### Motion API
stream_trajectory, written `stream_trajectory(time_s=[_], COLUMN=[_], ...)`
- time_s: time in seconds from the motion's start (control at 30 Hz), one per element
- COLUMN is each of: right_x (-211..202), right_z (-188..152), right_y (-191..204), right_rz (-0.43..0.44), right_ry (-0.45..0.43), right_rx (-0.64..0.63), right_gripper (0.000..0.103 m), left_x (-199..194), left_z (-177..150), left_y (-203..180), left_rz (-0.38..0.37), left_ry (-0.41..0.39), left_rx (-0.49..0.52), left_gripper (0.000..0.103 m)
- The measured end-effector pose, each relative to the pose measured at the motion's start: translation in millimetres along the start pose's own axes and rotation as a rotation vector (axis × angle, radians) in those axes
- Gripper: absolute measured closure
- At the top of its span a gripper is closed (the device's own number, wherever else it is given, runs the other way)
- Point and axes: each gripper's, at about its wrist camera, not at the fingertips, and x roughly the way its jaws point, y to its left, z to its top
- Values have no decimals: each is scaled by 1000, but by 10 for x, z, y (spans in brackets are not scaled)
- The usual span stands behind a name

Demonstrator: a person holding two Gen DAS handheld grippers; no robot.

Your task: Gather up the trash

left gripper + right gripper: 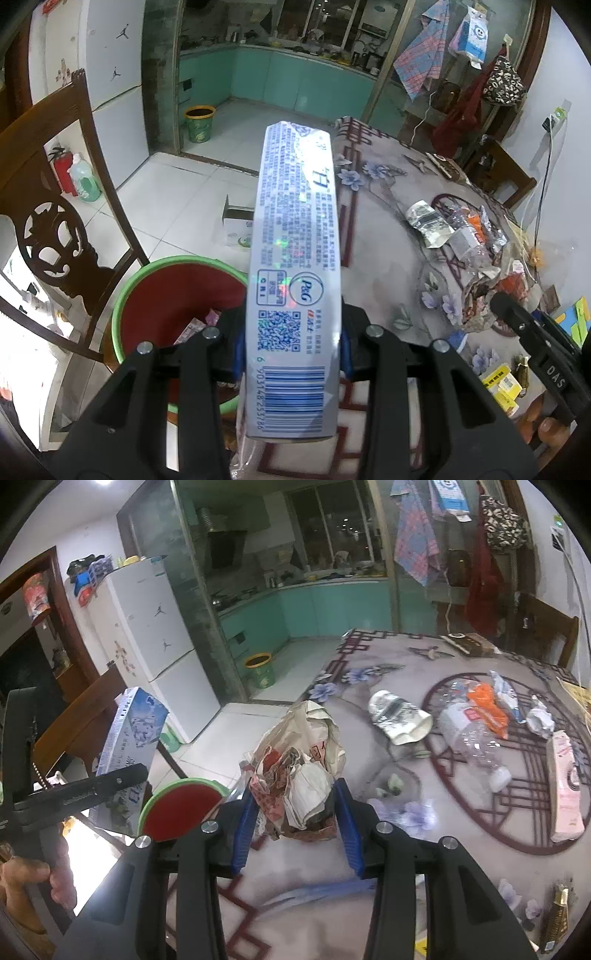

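Note:
My left gripper (291, 347) is shut on a long silver-blue toothpaste box (291, 258), which sticks up and forward over the table's left edge. Below and left of it stands a red bin with a green rim (177, 295), holding some scraps. My right gripper (295, 823) is shut on a crumpled wad of paper and wrappers (303, 768), held above the flowered tablecloth (369, 657). In the right wrist view the same box (129, 746) and left gripper appear at the left, above the bin (177, 808).
More trash lies on the table: a foil pouch (399, 716), a clear plastic bottle (476, 738), an orange wrapper (487, 709) and a pink box (565, 786). A wooden chair (55, 229) stands beside the bin. A small carton (236, 221) lies on the tiled floor.

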Motion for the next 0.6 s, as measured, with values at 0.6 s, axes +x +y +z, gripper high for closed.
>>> stream_trajectory(time_s=[0.6], right_x=[471], right_z=[-61], right_y=[556], right_rz=[101], right_ry=[81], right_rx=[-82], right_gripper=[63], left_x=[56], left_z=[-46], left_y=[529], left_rz=[96], left_ry=[27], left_rx=[-91], left_gripper=[67])
